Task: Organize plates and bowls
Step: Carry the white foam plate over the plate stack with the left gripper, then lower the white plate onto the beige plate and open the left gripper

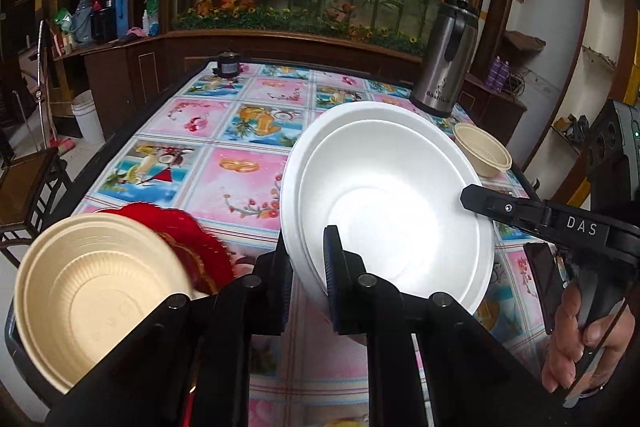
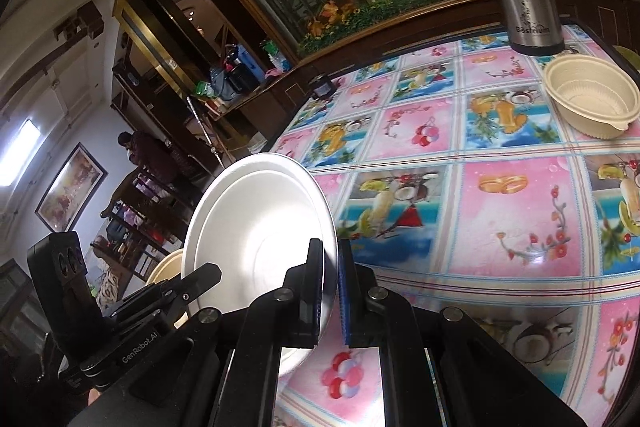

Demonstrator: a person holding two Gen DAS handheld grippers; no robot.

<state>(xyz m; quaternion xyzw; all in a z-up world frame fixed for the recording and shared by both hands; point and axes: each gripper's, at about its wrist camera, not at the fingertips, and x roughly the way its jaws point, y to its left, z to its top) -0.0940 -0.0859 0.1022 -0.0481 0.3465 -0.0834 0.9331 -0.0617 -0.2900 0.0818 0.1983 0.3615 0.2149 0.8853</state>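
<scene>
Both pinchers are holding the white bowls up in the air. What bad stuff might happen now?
1. The left gripper and right gripper each pinch only the thin rim of the white bowls, so the rim might bend or slip out.
2. Two bowls look nested and tilted; the inner one might slide out.
3. A beige bowl on a red plate sits close below, so a low swing might knock it.

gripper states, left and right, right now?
Left gripper: shut on the white bowl rim.
Right gripper: shut on the same white bowl, opposite rim.
</scene>
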